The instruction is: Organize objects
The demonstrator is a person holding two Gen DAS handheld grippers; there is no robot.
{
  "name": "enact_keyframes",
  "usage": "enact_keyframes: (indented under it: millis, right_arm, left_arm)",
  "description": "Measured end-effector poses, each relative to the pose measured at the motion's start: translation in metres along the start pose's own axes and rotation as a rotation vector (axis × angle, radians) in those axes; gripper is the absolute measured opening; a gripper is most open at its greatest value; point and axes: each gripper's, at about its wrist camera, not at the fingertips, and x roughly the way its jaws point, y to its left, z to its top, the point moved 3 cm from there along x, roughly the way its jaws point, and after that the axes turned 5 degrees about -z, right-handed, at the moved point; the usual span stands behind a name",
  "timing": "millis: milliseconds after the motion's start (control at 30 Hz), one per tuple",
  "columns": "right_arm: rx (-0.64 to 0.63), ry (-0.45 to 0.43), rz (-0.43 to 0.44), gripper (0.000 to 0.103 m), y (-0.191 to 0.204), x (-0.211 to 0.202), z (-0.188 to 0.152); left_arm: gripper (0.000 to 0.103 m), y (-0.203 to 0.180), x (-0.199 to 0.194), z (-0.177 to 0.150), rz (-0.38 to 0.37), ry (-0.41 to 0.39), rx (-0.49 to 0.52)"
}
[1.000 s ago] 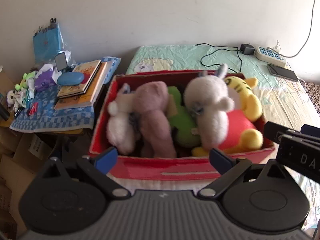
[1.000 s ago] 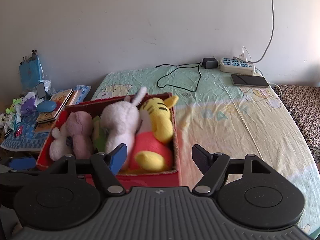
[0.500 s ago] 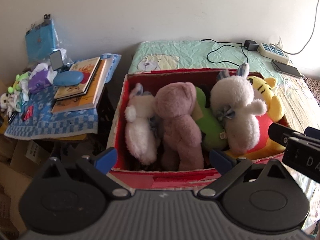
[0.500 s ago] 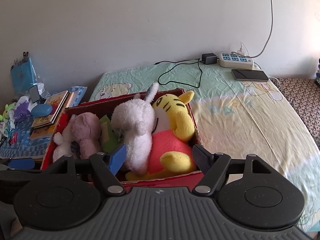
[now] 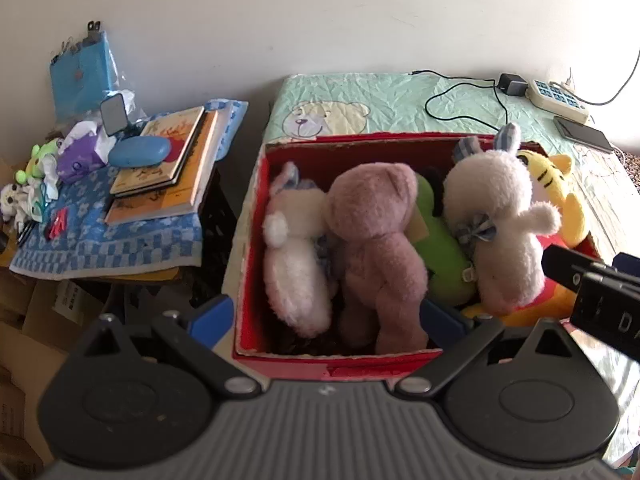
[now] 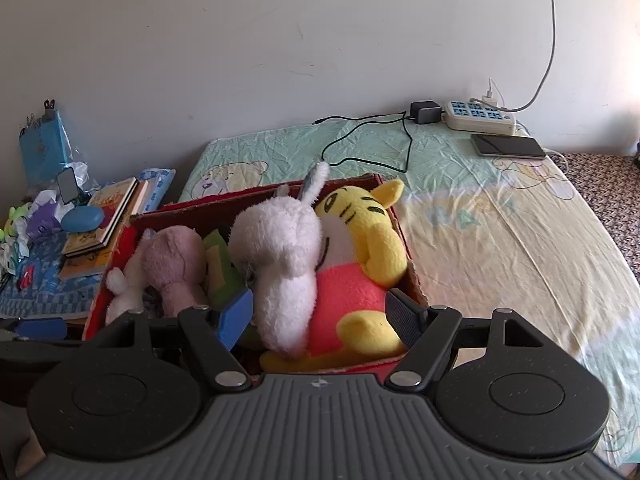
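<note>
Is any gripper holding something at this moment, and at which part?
Nothing is held. The left gripper and right gripper are both open above the red box of plush toys.

one red box (image 5: 340,360) on the bed (image 6: 500,240), holding five plush toys: one small white rabbit (image 5: 294,280), one pink bear (image 5: 376,240), one green toy (image 5: 440,256), one large white rabbit (image 5: 500,216), one yellow tiger (image 6: 360,248). on the bed, one power strip (image 6: 478,116), one phone (image 6: 508,146), one black charger (image 6: 426,112) with one cable. on the counter (image 5: 112,248), two books (image 5: 164,160), one blue case (image 5: 138,151), one purple toy (image 5: 78,156), one green toy frog (image 5: 38,160). two hand-held grippers: left (image 5: 328,316), right (image 6: 320,316).
</note>
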Motion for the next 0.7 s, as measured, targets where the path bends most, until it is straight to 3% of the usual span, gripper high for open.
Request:
enact_keyframes:
  millis: [700]
  right_arm:
    - [0.02,0.025,0.037,0.076,-0.0031,0.0084,-0.0061]
  left_arm:
    - [0.1,0.0013,0.0077,-0.0021,0.028,0.009,-0.007]
